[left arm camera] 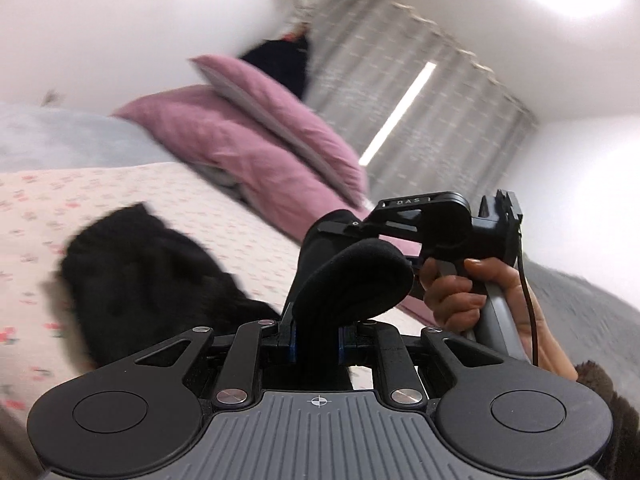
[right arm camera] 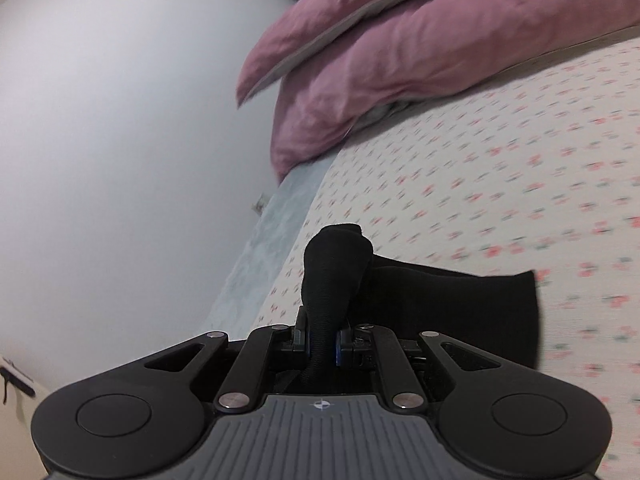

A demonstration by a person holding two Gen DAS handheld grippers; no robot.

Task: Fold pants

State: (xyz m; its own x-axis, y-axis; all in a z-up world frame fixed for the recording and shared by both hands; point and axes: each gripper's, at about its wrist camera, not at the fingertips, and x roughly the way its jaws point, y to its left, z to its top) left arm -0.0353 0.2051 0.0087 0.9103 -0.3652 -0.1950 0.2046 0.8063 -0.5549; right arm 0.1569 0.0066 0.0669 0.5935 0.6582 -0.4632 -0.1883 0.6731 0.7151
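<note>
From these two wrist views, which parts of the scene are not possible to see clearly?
- Pants, left wrist view: motion blur; the shape and folds are unreadable.
- Pants, right wrist view: the right gripper covers the near part, so the whole layout is unknown.
- Left gripper, left wrist view: black fabric bulges over its fingertips, hiding them.
- Dark item beyond the purple pillows, left wrist view: blurred, cannot be identified.

- The letters "D A S" are seen in small pale print on the top of the black plastic hand-held right gripper (left arm camera: 404, 236), in the left wrist view.
- A small white cross-in-a-circle mark is printed on the grey ribbed plate (left arm camera: 319, 401) of each gripper.
- No other words or numbers can be read.
</note>
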